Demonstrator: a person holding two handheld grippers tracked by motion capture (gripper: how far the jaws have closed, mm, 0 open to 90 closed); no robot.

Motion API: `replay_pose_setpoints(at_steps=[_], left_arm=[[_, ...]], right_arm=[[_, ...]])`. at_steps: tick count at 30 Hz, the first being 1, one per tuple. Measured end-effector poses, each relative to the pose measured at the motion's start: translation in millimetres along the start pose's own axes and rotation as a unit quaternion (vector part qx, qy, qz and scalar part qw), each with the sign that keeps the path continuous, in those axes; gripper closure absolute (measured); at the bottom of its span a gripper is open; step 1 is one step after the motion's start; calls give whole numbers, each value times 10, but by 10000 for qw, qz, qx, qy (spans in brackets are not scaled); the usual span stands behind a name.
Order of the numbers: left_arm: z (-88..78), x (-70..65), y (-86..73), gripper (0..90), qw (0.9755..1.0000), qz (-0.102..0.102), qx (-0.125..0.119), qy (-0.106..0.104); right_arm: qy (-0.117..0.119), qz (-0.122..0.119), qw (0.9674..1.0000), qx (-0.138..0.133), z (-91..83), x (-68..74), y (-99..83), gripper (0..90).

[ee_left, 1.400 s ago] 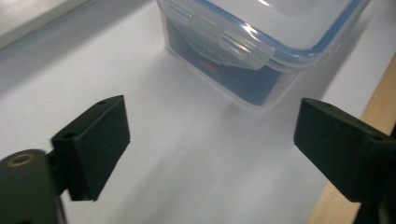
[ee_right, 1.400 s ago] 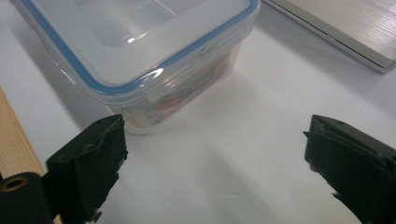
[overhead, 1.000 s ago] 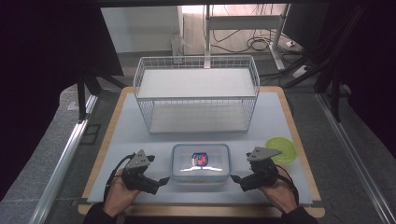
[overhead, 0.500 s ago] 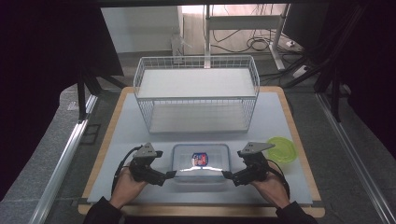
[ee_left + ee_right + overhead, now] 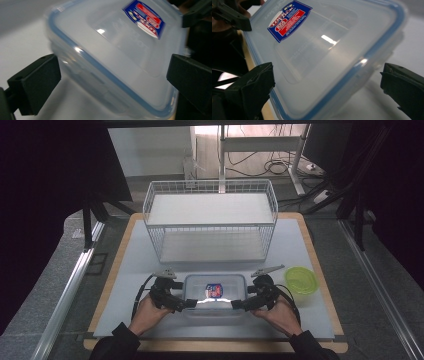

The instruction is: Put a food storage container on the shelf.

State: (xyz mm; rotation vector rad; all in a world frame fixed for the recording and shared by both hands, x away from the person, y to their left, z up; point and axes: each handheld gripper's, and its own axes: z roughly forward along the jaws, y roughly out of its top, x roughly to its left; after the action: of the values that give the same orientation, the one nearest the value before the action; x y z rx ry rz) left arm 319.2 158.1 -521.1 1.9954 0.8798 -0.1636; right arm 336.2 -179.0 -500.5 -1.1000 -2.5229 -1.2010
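Clear lidded box (image 5: 215, 292) at the near edge of the bench
Rectangular, lid shut with a blue seal, red-and-blue sticker (image 5: 214, 290) on top, lying flat in front of the wire basket (image 5: 212, 227)

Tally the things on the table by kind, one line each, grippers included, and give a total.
Clear lidded container: 1
Green bowl: 1
White wire rack: 1
Grippers, the left gripper and the right gripper, each open at one end of the container: 2
Total: 5
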Motion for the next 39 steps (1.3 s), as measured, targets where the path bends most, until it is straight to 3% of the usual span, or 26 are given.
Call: replay_pose_setpoints(at_steps=[3,4,6,9,12,14,17,19,20,21,22,23,25,28,30,31,32,39], left_arm=[[4,15,-5,0,9999,-96,21,-72],[0,8,-4,0,9999,-78,49,-59],[-4,-23,4,0,9999,-68,109,8],[-41,-91,24,23,9994,-97,318,113],[-97,-144,21,78,9992,-55,327,215],[-161,-232,-9,148,9988,171,267,370],[-185,-310,-66,170,9984,229,198,473],[-246,-327,-127,234,9991,55,-51,425],[-246,-327,-127,302,9991,55,-51,425],[-298,-313,-164,302,9992,-21,-187,339],[-322,-318,-188,389,9992,-30,-261,307],[-329,-328,-200,389,9991,-33,-288,306],[-330,-390,-217,393,9984,4,-341,443],[-339,-399,-226,417,9981,-40,-416,453],[-344,-379,-225,426,9978,-149,-498,399],[-350,-353,-220,452,9969,-312,-622,360],[-350,-353,-220,460,9969,-312,-622,360],[-383,-342,-172,481,9955,-326,-790,403]], right_arm=[[93,155,9998,46,28,-14,12,0],[124,309,9994,48,15,-39,26,39],[123,393,9991,-18,-25,-55,30,97],[116,377,9992,20,-81,-37,21,155],[78,370,9993,-7,-121,-5,3,208],[73,399,9990,-204,-219,14,-28,317],[61,440,9985,-306,-263,40,-62,373],[115,554,9977,-384,-301,52,-100,425],[169,584,9971,-449,-326,55,-128,464],[169,584,9971,-449,-326,55,-128,464],[245,575,9968,-502,-358,55,-161,489],[311,586,9963,-546,-377,55,-183,506],[294,617,9960,-584,-396,84,-208,515],[152,637,9961,-586,-409,147,-210,520],[120,690,9958,-596,-413,159,-215,525],[81,822,9943,-674,-419,178,-224,533],[48,826,9941,-698,-421,188,-225,534],[-146,544,9935,-985,-471,254,-166,538]])
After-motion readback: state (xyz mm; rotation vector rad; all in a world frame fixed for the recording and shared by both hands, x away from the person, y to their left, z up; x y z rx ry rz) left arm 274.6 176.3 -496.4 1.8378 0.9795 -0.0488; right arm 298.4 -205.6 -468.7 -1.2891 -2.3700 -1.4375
